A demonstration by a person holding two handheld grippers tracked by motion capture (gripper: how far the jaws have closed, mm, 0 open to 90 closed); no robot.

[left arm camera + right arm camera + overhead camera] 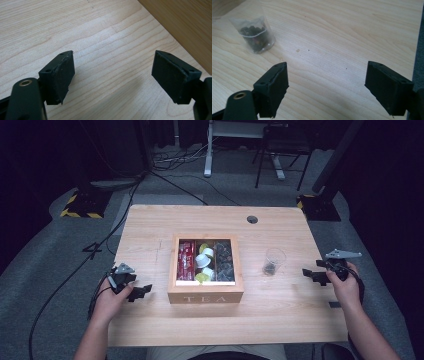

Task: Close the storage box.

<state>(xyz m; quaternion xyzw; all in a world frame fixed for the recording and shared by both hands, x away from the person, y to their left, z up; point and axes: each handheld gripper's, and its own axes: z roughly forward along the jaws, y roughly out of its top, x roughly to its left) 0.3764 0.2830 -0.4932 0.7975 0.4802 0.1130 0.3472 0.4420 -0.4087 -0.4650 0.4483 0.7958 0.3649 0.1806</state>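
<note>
High view showed us the one word we could read: "TEA", in pale capitals on the near front wall of the wooden tea box point(205, 298), which stood at the middle of the table point(150, 325). Its left compartment held red packets point(186, 261) with print too small for us to make out; the middle one held white and yellow-green capsules point(205, 262), the right one dark sachets point(223, 262). We saw a clear plastic cup point(273, 261) with something dark at its bottom standing to the right of the box, apart from it and upright.

We held the left gripper point(141, 291) low over the table, just beside the box's left wall, with its jaws spread and nothing between them; the left gripper view showed bare wood between the pads point(61, 77) and the box's side in the upper right corner. We held the right gripper point(311, 276) near the table's right edge, pointing toward the cup, its jaws likewise spread on nothing. Between it and the cup lay bare tabletop. A round cable hole point(252, 219) sat near the far edge, and cables point(75, 270) trailed over the grey floor.
</note>
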